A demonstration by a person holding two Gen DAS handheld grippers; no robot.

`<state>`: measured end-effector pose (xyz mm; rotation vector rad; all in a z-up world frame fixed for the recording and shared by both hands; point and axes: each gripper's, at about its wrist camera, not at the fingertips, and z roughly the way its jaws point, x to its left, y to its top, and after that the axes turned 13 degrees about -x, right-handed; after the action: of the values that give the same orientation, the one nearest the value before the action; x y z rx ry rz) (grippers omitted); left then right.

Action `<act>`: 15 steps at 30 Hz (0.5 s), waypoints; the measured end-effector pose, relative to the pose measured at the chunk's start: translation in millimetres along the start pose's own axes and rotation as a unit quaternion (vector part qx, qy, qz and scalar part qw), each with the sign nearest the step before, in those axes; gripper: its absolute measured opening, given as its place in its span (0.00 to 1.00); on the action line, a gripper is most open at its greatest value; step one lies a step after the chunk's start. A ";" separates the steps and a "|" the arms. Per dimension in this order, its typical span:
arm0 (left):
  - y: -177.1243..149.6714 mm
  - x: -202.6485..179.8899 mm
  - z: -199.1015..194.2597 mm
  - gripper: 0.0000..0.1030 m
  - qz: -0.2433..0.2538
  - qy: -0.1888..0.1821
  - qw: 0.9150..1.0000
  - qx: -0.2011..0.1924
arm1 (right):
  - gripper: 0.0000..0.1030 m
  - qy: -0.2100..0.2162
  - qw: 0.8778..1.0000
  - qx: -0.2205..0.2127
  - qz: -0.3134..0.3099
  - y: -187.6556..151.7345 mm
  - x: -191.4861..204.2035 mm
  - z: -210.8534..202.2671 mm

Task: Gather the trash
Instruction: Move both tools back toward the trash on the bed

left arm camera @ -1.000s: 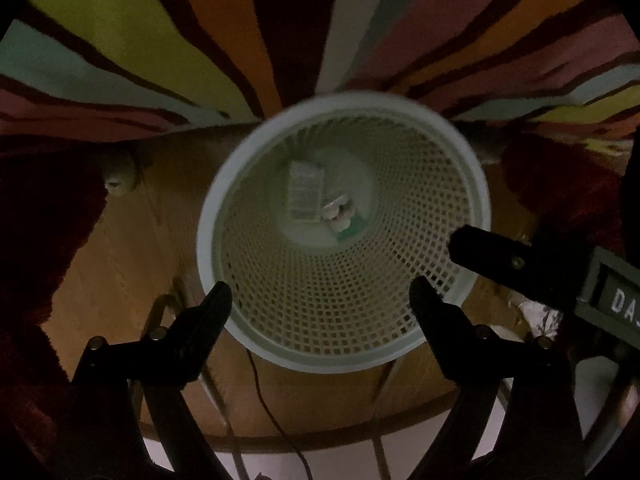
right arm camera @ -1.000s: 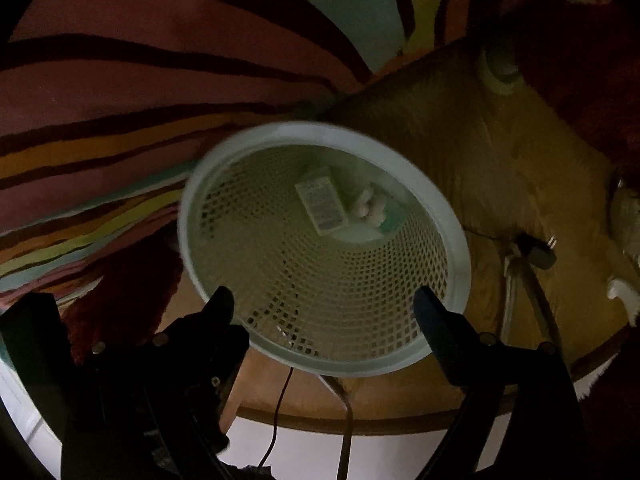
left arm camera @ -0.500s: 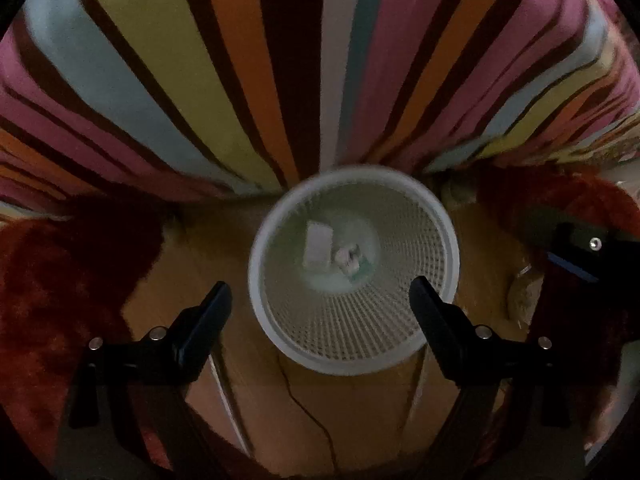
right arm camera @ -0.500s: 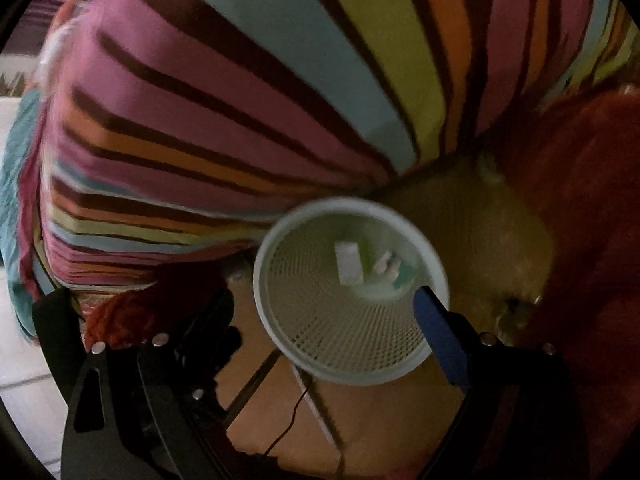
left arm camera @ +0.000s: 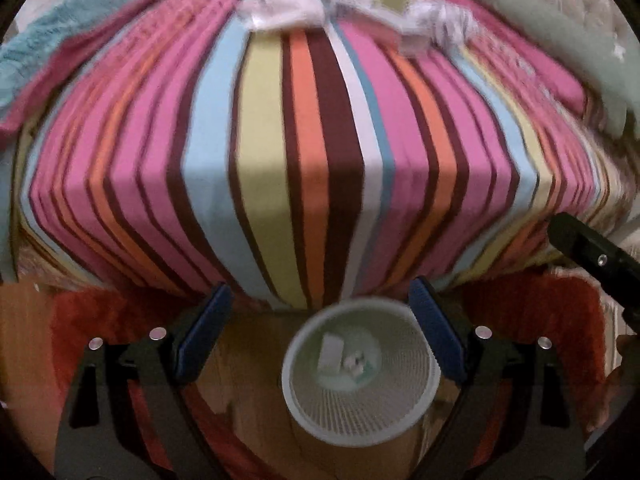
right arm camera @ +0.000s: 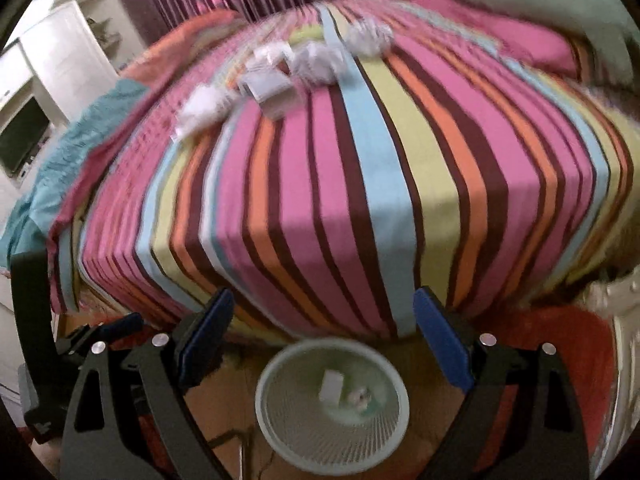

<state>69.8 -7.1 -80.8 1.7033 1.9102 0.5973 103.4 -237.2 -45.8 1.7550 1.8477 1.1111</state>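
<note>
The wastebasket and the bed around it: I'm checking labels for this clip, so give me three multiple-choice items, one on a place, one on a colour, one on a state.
1. Where is the wastebasket?
A. on the bed
B. on the floor at the bed's foot
C. on a shelf

2. The gripper pads are:
A. blue
B. yellow
C. white

3. The right gripper is:
A. shut on paper
B. shut, empty
C. open, empty

Key: B, it stands on wood floor below the striped cover; A, blue strips line both fingers; C, the fingers stand wide with nothing between them.
</note>
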 end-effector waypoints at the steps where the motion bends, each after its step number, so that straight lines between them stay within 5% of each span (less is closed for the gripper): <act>1: 7.1 3.1 -2.8 0.85 -0.003 -0.003 1.000 -0.010 | 0.84 0.004 1.000 -0.009 -0.008 4.0 3.8 2.3; 15: 77.4 33.5 9.5 0.85 -0.041 0.001 0.998 -0.047 | 0.84 0.051 0.996 -0.044 -0.063 56.8 29.7 36.5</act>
<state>132.6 35.2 -42.4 1.5599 1.9121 0.6469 163.1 -202.8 -19.3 1.5380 1.9092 1.2335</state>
